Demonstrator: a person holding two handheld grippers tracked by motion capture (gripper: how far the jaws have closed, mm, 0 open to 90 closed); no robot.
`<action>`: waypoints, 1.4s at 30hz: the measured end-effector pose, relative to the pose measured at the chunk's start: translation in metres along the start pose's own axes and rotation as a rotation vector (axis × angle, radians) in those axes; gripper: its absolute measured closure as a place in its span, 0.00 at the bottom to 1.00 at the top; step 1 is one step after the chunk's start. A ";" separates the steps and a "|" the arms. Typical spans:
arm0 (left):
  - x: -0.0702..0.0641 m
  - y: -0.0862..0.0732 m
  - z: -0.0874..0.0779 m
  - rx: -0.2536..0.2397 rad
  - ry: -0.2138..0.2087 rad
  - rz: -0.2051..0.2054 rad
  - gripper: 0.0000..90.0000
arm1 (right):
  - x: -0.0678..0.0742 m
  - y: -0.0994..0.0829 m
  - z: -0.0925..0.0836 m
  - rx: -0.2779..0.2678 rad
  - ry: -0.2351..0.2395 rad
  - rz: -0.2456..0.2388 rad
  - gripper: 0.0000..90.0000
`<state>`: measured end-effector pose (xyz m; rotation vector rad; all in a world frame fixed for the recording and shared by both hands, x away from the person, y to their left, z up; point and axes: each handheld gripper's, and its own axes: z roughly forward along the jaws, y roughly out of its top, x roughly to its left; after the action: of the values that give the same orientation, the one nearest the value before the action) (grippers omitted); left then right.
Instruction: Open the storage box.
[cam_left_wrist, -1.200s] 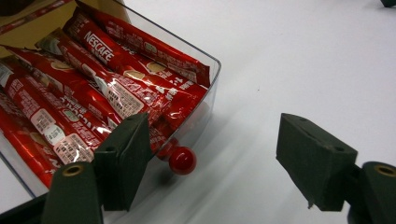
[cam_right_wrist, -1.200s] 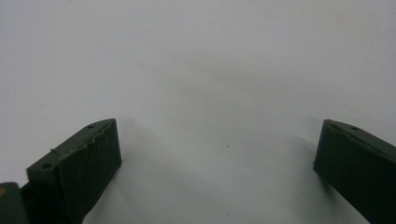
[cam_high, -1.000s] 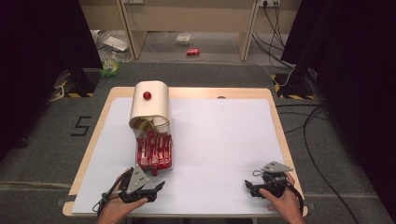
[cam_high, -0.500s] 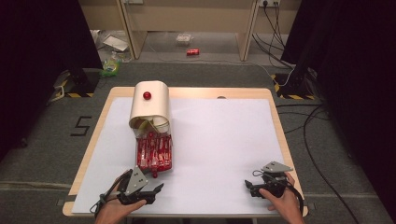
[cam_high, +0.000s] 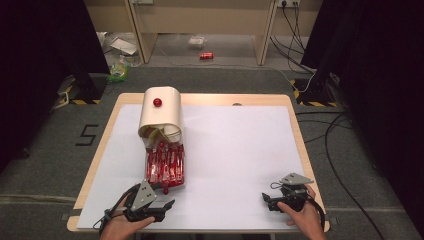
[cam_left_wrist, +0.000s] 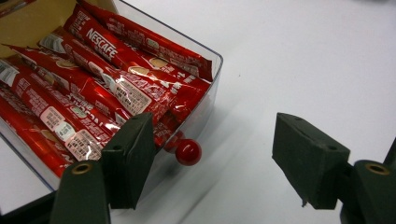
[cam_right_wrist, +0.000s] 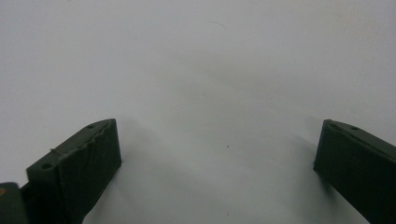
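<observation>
A clear plastic drawer (cam_high: 165, 162) full of red coffee stick packets (cam_left_wrist: 93, 84) is pulled out of a cream, round-topped box (cam_high: 160, 112) toward the near side. A red knob (cam_left_wrist: 188, 152) sticks out of the drawer's front wall. My left gripper (cam_high: 167, 204) rests on the table just in front of that knob, jaws open, the knob lying between them but untouched. My right gripper (cam_high: 266, 198) sits low at the near right of the table, jaws open over bare white surface (cam_right_wrist: 210, 93).
The white table top (cam_high: 235, 145) has a wooden rim. A second red knob (cam_high: 157, 102) sits on the box's curved top. On the floor beyond lie a red can (cam_high: 206, 55), litter and cables.
</observation>
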<state>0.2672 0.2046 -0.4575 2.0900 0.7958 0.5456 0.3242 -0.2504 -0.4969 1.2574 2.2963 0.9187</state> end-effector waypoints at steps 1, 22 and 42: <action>0.000 0.000 0.000 -0.005 -0.003 -0.007 0.33 | 0.000 0.000 0.000 0.000 0.000 0.001 0.01; 0.012 0.006 -0.001 -0.082 0.096 -0.113 0.32 | 0.000 0.000 0.000 0.001 0.001 0.001 0.01; 0.028 0.017 0.009 -0.118 0.182 -0.154 0.39 | 0.000 0.000 0.000 0.001 0.000 0.002 0.01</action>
<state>0.2985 0.2118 -0.4461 1.8714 0.9955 0.6882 0.3242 -0.2503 -0.4969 1.2595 2.2965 0.9189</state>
